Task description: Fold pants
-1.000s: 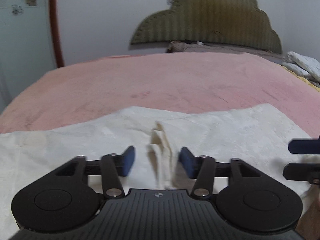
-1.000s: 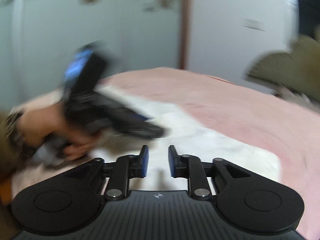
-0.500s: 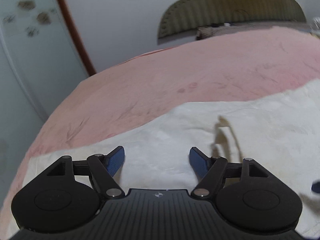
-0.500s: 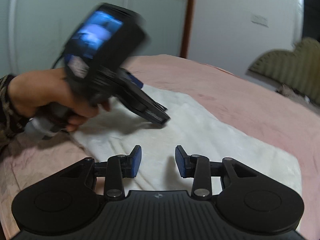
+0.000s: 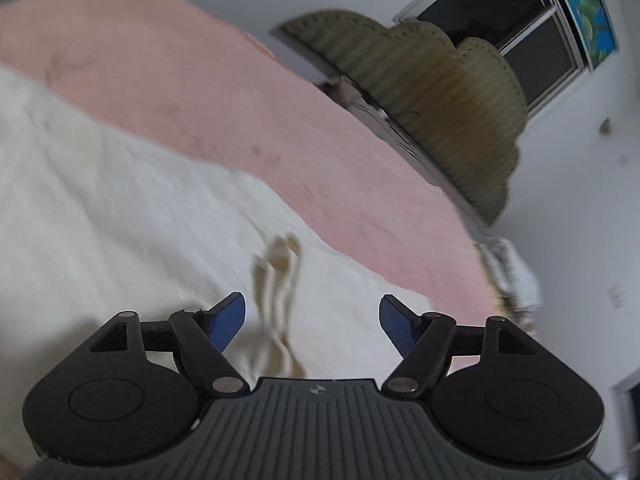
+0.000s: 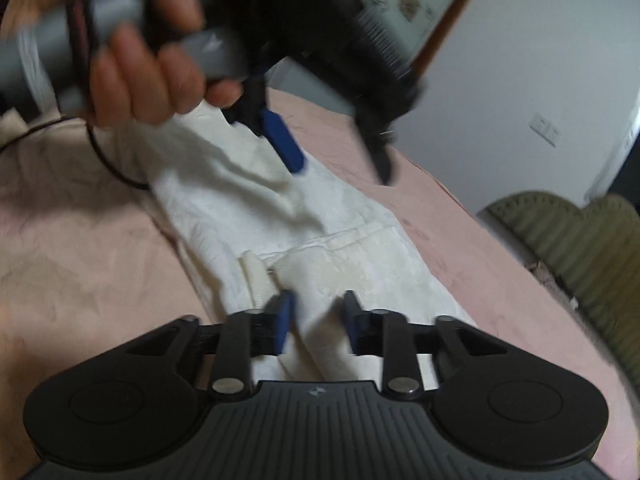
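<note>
Cream white pants (image 5: pixel 120 208) lie flat on a pink bedspread (image 5: pixel 208 92). A beige drawstring (image 5: pixel 276 280) lies on the cloth just ahead of my left gripper (image 5: pixel 312 318), which is open wide and empty above the pants. In the right wrist view the pants (image 6: pixel 352 248) run away across the bed. My right gripper (image 6: pixel 318 320) is open, low over the waistband end, a raised fold of cloth between its fingers. The left gripper (image 6: pixel 336 160) hovers open above the pants, held by a hand (image 6: pixel 144 60).
An olive padded headboard (image 5: pixel 440 96) stands at the far end of the bed, also seen in the right wrist view (image 6: pixel 580 240). A dark window (image 5: pixel 512 28) is behind it. A black cable (image 6: pixel 108 160) hangs over the bedspread (image 6: pixel 80 248).
My left gripper has tilted and swung, opening wider, with the drawstring now ahead of it. My right gripper has moved down onto the waistband end. The left hand now looms close above.
</note>
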`<state>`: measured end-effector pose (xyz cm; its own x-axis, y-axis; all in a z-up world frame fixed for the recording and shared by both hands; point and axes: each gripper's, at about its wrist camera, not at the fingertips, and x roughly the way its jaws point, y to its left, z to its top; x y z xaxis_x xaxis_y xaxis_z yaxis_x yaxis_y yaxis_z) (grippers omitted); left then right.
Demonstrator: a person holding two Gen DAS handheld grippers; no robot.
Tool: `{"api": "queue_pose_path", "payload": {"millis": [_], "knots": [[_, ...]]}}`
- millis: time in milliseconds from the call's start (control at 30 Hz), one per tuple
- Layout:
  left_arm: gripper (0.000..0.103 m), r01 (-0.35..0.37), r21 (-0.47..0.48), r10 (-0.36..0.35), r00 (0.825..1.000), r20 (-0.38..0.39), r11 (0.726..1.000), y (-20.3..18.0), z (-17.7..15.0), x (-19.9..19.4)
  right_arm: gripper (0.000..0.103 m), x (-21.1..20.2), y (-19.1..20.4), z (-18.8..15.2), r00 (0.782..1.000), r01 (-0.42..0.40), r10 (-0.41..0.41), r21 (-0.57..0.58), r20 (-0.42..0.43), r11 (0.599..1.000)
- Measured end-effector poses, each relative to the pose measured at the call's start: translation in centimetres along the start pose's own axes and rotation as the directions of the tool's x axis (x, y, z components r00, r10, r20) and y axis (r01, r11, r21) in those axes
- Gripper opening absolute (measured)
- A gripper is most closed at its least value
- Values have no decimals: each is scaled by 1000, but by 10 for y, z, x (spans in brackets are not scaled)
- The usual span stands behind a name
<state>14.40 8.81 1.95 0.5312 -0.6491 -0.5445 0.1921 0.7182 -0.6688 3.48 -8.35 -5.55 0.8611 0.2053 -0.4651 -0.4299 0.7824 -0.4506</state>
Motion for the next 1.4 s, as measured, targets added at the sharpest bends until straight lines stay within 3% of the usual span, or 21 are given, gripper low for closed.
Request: {"api": "queue_pose_path", "payload": {"millis": [133, 233, 400, 600, 633, 700, 767, 867, 933, 1100, 1200, 1233, 1267, 1400], "knots": [[77, 123, -97, -132, 987, -93, 988, 12, -8, 7, 14, -12, -27, -2, 999, -38, 31, 194, 37, 980], [77, 175, -149, -196, 970, -140, 973, 16, -16, 22, 14, -15, -45, -7, 999, -9, -1, 283, 33, 959], [79, 125, -201, -161, 971, -177, 972, 25, -20, 49, 14, -24, -53, -11, 1000, 9, -18, 315, 25, 949], [82, 153, -363, -230, 957, -179, 919, 39, -13, 74, 14, -30, -52, -11, 999, -25, 15, 301, 35, 953], [80, 154, -379, -235, 956, -178, 912, 41, -12, 77, 14, -31, -56, -11, 998, -53, 39, 313, 53, 948], [67, 172, -395, -250, 956, -155, 902, 44, -14, 77, 14, -40, -66, -11, 995, -77, 47, 368, 90, 927], [25, 176, -377, -243, 960, -140, 909, 45, -18, 73, 14, -41, -82, -14, 995, -69, 27, 450, 100, 890], [14, 185, -328, -234, 965, -115, 926, 42, -25, 62, 14, -23, -94, -21, 999, -41, 34, 515, 23, 856], [14, 174, -269, -208, 973, -102, 947, 36, -28, 51, 14, -13, -88, -20, 997, -54, 73, 502, -20, 863], [13, 82, -84, -88, 994, -62, 993, 23, -42, 19, 14, -23, -58, -5, 995, -95, 94, 389, 21, 916], [14, 40, -90, -49, 994, -99, 995, 34, -48, 25, 14, -17, -53, -9, 992, -122, 129, 375, 8, 919], [23, 32, -111, -45, 992, -115, 993, 40, -50, 30, 14, -12, -53, -12, 990, -123, 139, 386, -14, 914], [26, 35, -121, -47, 993, -106, 992, 44, -51, 30, 14, -7, -53, -16, 988, -123, 149, 401, -33, 908], [26, 49, -104, -60, 992, -107, 993, 40, -47, 29, 15, -14, -62, -17, 992, -96, 120, 436, -28, 895]]}}
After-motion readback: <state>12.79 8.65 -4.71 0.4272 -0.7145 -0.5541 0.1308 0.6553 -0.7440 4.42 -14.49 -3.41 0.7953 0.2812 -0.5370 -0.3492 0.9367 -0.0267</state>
